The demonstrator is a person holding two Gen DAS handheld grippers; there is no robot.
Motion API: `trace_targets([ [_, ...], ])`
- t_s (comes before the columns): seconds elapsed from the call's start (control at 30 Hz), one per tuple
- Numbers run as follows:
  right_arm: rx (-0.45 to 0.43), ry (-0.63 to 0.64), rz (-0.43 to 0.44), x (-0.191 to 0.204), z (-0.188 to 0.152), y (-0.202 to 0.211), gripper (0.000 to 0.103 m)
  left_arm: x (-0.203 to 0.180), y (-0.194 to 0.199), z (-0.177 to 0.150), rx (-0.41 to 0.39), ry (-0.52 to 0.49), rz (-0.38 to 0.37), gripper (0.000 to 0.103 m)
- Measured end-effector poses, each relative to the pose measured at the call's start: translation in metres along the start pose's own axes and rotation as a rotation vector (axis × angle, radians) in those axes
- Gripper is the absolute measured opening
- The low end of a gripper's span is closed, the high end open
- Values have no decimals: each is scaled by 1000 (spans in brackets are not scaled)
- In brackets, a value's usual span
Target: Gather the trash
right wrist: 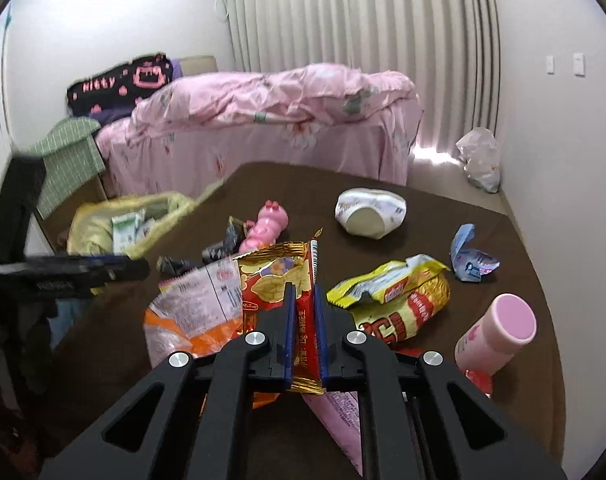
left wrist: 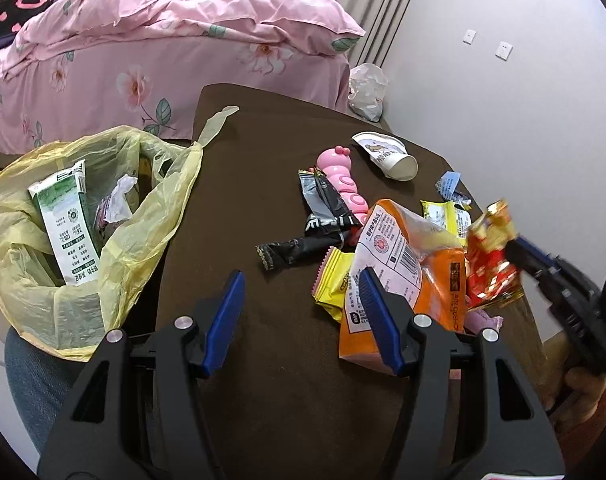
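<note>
Red-and-gold wrapper [right wrist: 303, 280] is clamped in your right gripper [right wrist: 303, 300], your left gripper [left wrist: 303, 292] gapes empty, and only your right view shows the pink bottle [right wrist: 497, 334] near the tabletop's [right wrist: 523, 240] right edge.

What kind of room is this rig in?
Most likely a bedroom. A bed with a pink floral duvet stands just behind the brown-covered table, and long pleated curtains hang behind it. A yellow trash bag sits at the table's edge, beside scattered snack wrappers.
</note>
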State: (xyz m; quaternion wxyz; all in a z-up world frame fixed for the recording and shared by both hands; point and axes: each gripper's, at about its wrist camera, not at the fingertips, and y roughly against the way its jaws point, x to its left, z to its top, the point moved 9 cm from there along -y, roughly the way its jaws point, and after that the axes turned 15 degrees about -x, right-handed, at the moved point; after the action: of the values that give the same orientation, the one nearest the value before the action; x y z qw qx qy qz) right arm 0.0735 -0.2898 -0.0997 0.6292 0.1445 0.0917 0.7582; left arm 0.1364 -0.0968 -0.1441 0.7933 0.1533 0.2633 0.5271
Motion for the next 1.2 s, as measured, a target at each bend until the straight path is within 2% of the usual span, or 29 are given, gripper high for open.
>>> trace_targets([
  [0.1, -14, 21, -32, -7, 5, 8, 10, 1, 1, 0, 0, 19, -14, 56],
  [0.2, -10, 29, -67, -18, 3, 13, 10, -4, 5, 2, -10, 71, -72, 57],
  [0.23, -7, 24, -76, -23, 2, 15, 10, -7, 7, 2, -9, 83, -90, 66],
  [0.3, -1, -3, -98, -35, -4, 19, 10, -21, 6, -4, 27, 115, -180, 78],
  [0.33, -1, -15, -103, -38, -6, 20, 10, -27, 4, -8, 46, 121, -200, 78],
  [0.37, -3, -33, -110, -43, -8, 23, 10, -31, 2, -14, 71, 119, -205, 78],
  [0.5, -17, -80, -124, -56, -15, 31, 10, -39, -2, -31, 108, 88, -130, 78],
  [0.7, -35, -135, -113, -65, -25, 36, 10, -47, -9, -47, 179, 151, -83, 65],
  [0.73, -37, -141, -108, -65, -27, 36, 10, -49, -9, -48, 185, 163, -87, 60],
  [0.77, -39, -145, -105, -65, -29, 37, 10, -53, -11, -49, 190, 172, -97, 59],
  [0.83, -43, -146, -104, -65, -31, 39, 10, -57, -12, -47, 177, 172, -102, 42],
  [1.0, -74, -149, -97, -64, -29, 48, 10, -55, 3, -24, 64, 132, -88, 32],
  [1.2, -101, -167, -94, -67, -26, 58, 10, -55, 24, 2, -60, 51, -66, 31],
])
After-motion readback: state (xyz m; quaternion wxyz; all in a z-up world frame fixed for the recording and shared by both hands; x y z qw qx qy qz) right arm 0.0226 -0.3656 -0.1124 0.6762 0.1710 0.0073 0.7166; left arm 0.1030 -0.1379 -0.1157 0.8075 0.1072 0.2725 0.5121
